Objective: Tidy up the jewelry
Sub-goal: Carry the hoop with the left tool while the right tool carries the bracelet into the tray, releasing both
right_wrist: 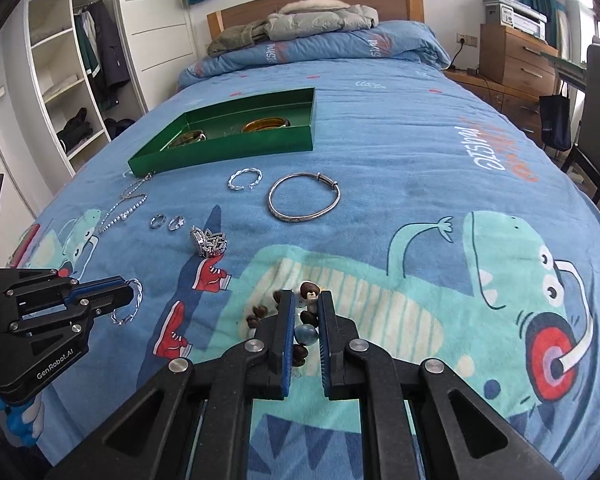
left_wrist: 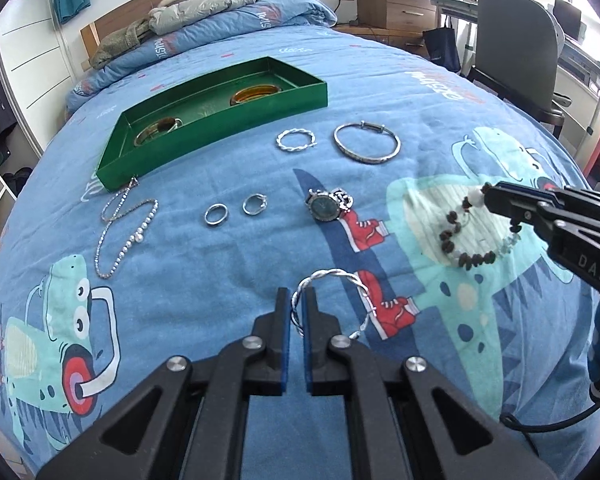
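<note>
My left gripper (left_wrist: 299,300) is shut on a twisted silver bangle (left_wrist: 340,277) just above the blue bedspread; it also shows in the right wrist view (right_wrist: 130,300). My right gripper (right_wrist: 305,300) is shut on a dark beaded bracelet (left_wrist: 460,240), with beads (right_wrist: 305,334) between its fingers. A green tray (left_wrist: 300,92) at the back holds two gold bangles (left_wrist: 256,94). Loose on the bed lie a second twisted bangle (left_wrist: 296,140), a plain silver bangle (left_wrist: 367,143), a watch (left_wrist: 326,206), two rings (left_wrist: 216,214) and a chain necklace (left_wrist: 126,228).
A folded quilt and jackets (left_wrist: 204,4) lie at the head of the bed. A chair (left_wrist: 516,44) and drawers (left_wrist: 396,2) stand to the right, an open wardrobe (right_wrist: 72,80) to the left.
</note>
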The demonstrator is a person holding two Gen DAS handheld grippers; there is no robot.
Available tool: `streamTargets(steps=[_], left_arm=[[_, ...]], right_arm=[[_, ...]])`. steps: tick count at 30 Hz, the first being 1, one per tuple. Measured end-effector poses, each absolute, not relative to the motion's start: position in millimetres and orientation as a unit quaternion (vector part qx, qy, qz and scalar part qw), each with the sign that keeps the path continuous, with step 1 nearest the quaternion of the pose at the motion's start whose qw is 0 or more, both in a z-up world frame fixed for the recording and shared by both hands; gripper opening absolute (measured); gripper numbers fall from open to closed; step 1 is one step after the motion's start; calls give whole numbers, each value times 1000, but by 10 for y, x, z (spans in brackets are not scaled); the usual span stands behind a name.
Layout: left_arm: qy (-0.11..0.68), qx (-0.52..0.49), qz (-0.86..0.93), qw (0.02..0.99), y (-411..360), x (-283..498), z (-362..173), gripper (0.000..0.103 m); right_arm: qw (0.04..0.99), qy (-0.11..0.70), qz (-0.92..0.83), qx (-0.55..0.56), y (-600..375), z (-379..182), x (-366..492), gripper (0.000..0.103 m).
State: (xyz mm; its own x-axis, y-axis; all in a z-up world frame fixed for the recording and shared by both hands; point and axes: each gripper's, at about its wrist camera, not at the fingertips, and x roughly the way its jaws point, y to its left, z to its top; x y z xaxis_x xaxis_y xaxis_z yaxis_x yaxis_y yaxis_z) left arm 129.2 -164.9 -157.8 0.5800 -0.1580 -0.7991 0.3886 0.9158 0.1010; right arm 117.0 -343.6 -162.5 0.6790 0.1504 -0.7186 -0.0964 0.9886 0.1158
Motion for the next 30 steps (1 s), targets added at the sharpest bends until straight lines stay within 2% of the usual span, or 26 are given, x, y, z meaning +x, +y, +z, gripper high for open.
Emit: streamTargets(steps=[18, 30], left_arm=[[396, 110, -135, 901, -1309, 949, -1110, 5], [369, 74, -111, 920, -760, 1372, -700, 5]], right_arm=[[939, 338, 54, 37, -3526, -1103, 551, 11], [948, 312, 64, -2, -3275, -646, 848, 11]])
